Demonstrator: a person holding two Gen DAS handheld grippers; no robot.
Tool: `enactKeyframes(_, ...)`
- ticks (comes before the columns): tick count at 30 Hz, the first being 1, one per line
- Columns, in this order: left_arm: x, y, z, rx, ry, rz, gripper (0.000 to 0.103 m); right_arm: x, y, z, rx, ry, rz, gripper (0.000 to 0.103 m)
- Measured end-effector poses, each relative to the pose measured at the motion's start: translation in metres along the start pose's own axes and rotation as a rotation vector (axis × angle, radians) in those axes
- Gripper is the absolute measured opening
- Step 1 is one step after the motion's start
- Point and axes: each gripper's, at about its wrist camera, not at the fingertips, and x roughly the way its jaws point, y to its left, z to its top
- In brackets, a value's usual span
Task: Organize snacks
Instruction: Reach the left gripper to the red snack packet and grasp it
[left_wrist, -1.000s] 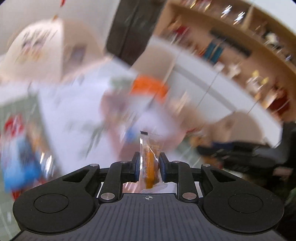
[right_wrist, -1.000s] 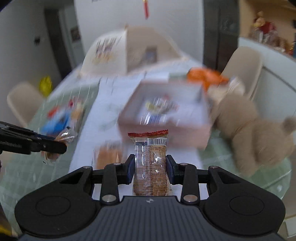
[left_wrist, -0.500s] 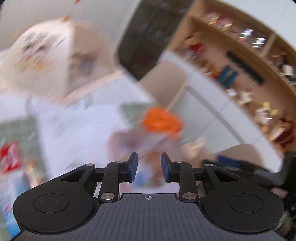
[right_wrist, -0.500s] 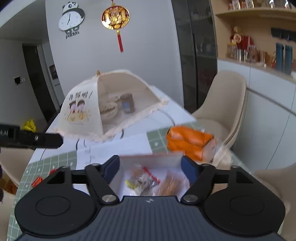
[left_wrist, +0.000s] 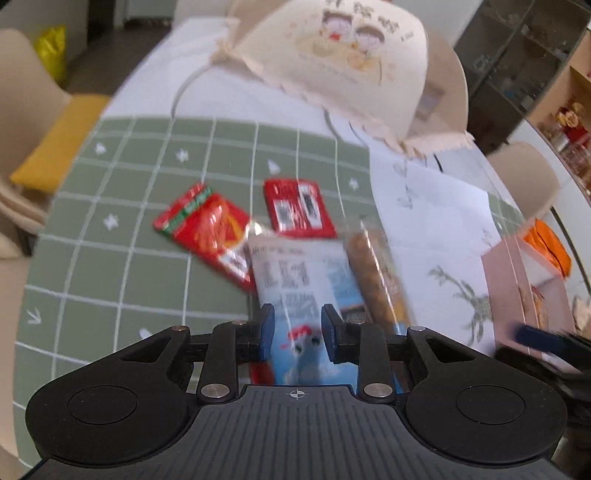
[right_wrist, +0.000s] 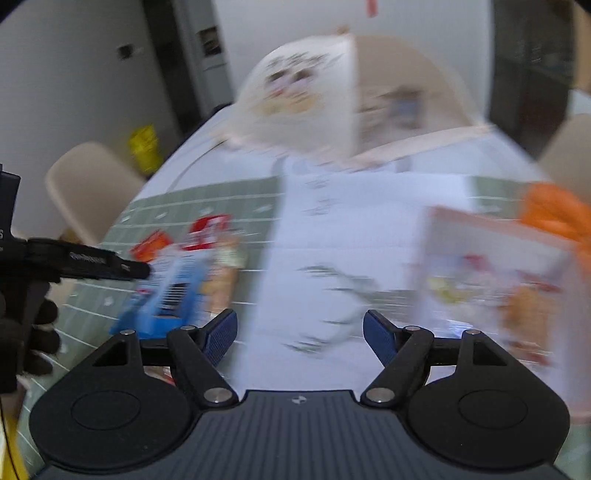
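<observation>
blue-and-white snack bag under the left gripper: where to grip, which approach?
Take the blue-and-white snack bag at its near short end, coming from above along its length. It lies flat with that end already between the left gripper's open fingers. The brown snack tube lies against its right edge and a red packet overlaps its far-left corner, so side entry looks crowded. Frames are blurred.

Green white-gridded mat (left_wrist: 122, 258); red packets (left_wrist: 207, 229).

Four snack packets (left_wrist: 295, 284) – two red – one box (left_wrist: 524, 284).
</observation>
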Motion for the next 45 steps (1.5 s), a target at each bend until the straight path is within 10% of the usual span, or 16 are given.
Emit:
enactKeyframes(4,0.006,-0.001,-0.006,0.053,0.032,-0.036,0.032,0.060,0.031,0.011,0.042,0.056,0.032,0.073)
enactKeyframes(8,0.005,0.004,-0.008,0.060,0.014,-0.064,0.035,0.081,0.044,0.002,0.002,0.131,0.048,0.028)
enactKeyframes(19,0.020,-0.051,-0.008,0.294,0.136,-0.328,0.034,0.000,0.030,-0.069,-0.018,0.148,-0.023,0.027)
enactKeyframes(25,0.032,-0.005,0.062,-0.074,-0.040,-0.051,0.034,-0.036,0.023,-0.082,0.024,0.069,-0.047,0.054)
enactKeyframes(29,0.065,0.006,0.089,-0.149,-0.034,0.041,0.034,-0.055,0.024,-0.088,0.025,0.028,-0.064,0.059)
enactKeyframes(41,0.103,-0.077,0.063,0.362,-0.004,0.214,0.043,-0.069,-0.005,-0.119,0.087,0.066,-0.115,0.060)
enactKeyframes(45,0.104,-0.080,0.061,0.345,-0.011,0.221,0.045,-0.067,-0.002,-0.120,0.079,0.061,-0.104,0.062)
